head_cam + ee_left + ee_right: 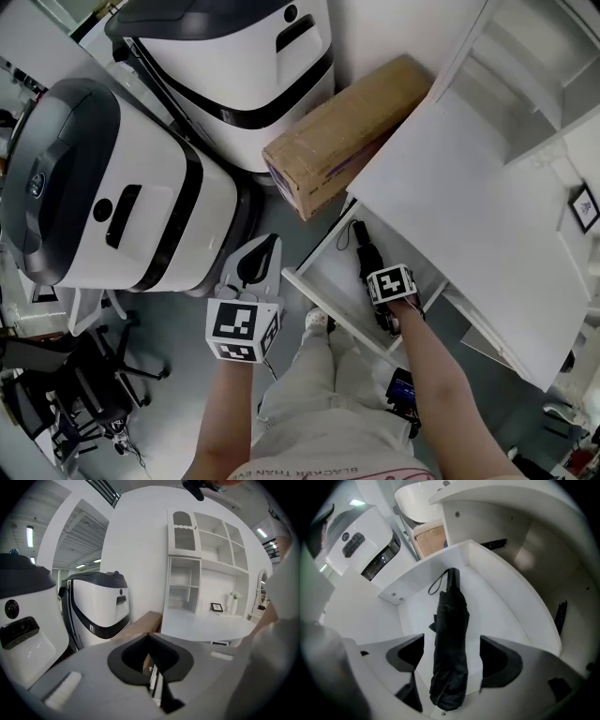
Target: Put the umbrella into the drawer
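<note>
So the folded black fabric umbrella (450,639) is lying flat on the bottom of the pulled-out white drawer (511,606), running lengthwise, with its thin strap loop at the end furthest from the camera in the right gripper view. The right gripper (452,644) hangs just above it, pointing pretty much straight down. Its jaws are spread wide, one dark pad on each side of the umbrella's bundled cloth, and neither pad is touching it, so it's not holding anything. From the head view you can see the drawer sticking out from under the big white desk top (469,187), with the right arm reaching down into it. The left gripper (150,639) is off to the side over the grey floor, well apart from the drawer. Its jaws are pressed together with nothing between them, and it's aimed out toward the room. Next to the desk there's a long brown cardboard box (342,131) leaning on the desk's edge, and two bulky white-and-black machines (112,187) beside that. The left gripper view also catches a white shelf unit (206,564) standing on the desk, with a small framed picture (216,607) near it.
</note>
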